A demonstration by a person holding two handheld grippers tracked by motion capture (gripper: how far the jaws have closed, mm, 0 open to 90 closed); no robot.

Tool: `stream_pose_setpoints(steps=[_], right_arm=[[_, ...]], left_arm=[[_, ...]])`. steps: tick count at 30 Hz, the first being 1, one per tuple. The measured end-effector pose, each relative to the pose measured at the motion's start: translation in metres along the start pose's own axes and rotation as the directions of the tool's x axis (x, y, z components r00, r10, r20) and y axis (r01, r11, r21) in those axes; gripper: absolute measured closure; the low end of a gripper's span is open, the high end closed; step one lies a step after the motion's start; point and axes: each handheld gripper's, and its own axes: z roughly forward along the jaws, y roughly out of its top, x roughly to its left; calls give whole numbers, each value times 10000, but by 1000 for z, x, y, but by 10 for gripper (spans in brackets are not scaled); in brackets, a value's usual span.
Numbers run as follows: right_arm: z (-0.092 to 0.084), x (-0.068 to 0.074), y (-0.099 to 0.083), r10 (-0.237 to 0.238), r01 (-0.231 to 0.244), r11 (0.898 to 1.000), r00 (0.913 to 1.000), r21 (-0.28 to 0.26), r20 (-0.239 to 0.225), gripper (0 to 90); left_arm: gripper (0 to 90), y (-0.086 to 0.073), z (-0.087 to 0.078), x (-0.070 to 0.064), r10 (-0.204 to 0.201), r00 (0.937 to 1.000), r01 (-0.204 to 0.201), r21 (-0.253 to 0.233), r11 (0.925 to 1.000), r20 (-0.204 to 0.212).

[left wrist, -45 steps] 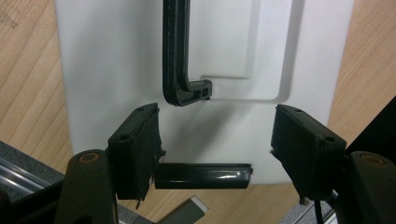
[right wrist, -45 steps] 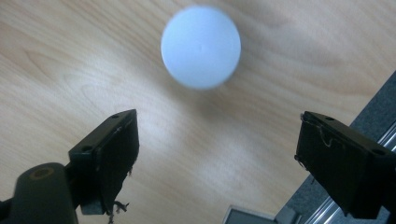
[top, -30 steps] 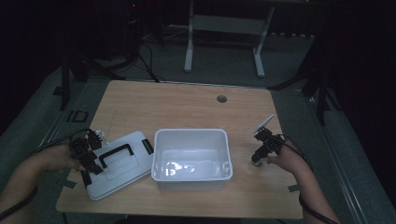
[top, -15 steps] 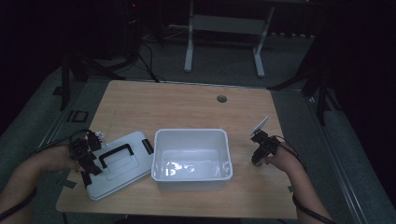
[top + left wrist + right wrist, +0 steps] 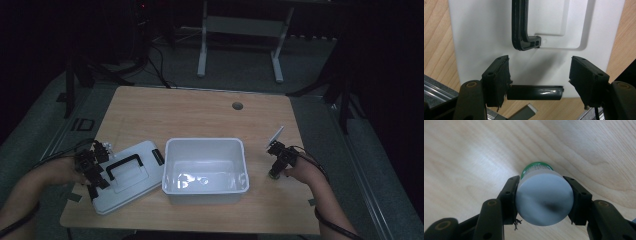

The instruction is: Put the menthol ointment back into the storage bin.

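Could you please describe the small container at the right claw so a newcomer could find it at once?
Start at the open white bin on the wooden table. To its right, the right claw grips a small grey container. Its green-rimmed end sets it apart from the white bin and lid.

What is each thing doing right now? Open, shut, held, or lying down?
Bin: open, lid off.
Lid: lying flat on the table beside the bin, handle up.
Bottle: gripped.
Right gripper: just closed, shut on the bottle.
Left gripper: open over the lid.
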Motion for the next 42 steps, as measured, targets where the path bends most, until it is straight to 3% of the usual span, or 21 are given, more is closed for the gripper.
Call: stream_pose_setpoints(steps=[9,16,24,29,42], right_arm=[[-14,9,-6,-1289,1289,9917,9916,2,113,499],[-26,18,-10,-2231,2230,9748,9748,-97,-76,499],[-47,29,-14,-2846,2844,9585,9586,-204,-126,499],[-63,34,-18,-3393,3391,9406,9406,-191,-98,499],[-108,52,-21,-4041,4035,9133,9147,-557,7,500]], left_arm=[[323,0,-5,0,30,10000,-31,-172,9998,-41],[323,1,-4,-1,46,10000,-47,-60,10000,-88],[323,2,-5,-3,132,9998,-133,-3,9999,-141],[323,2,-6,-3,108,9999,-108,5,9999,-126],[323,2,-6,-4,118,9998,-118,61,9999,-131]])
